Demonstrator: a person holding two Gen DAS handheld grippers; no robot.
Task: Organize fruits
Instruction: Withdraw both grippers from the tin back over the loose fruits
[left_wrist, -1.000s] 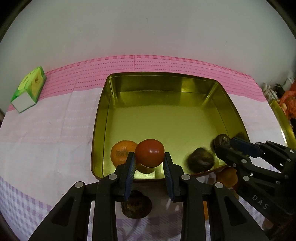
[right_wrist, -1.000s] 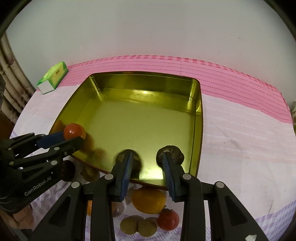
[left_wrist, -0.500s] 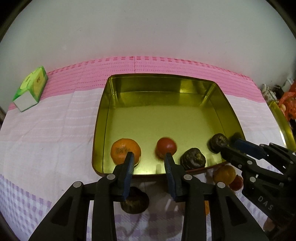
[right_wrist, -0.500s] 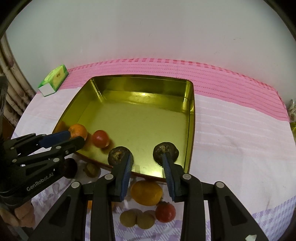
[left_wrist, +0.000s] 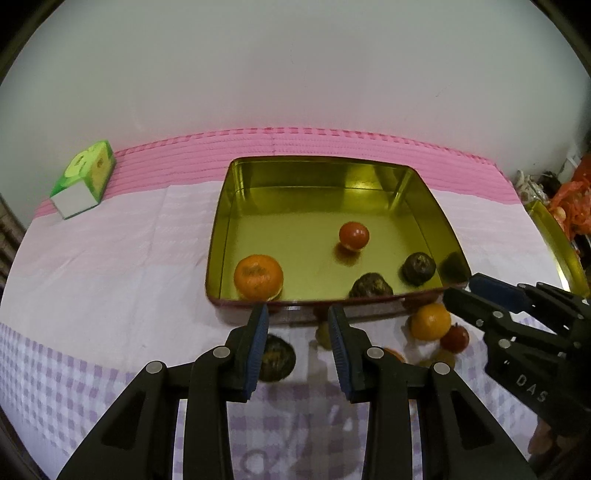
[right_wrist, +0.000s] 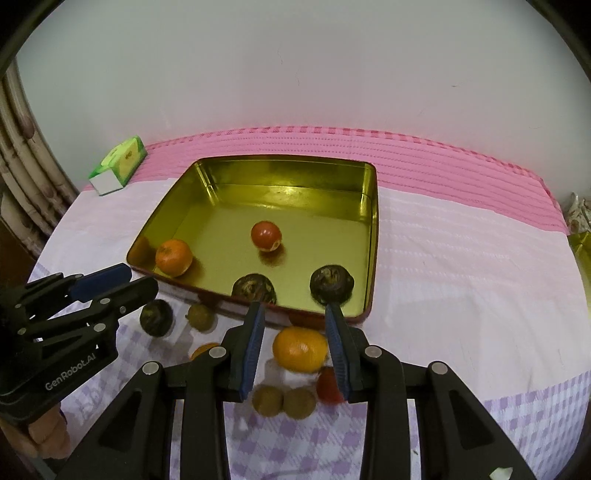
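The right tool's finger (right_wrist: 338, 343) hides most of a red fruit (right_wrist: 327, 386); the second tin (left_wrist: 557, 247) is cropped.

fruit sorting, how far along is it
Done: four fruits lie in the gold tin: an orange, a red one and two dark ones. In hand: nothing; left gripper and right gripper hold nothing. Left: about eight fruits on the cloth, including another orange.

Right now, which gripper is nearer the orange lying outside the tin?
Right. The right gripper hangs just above the orange, which shows between its fingers. The left gripper is off to the side, past the tin's front wall.
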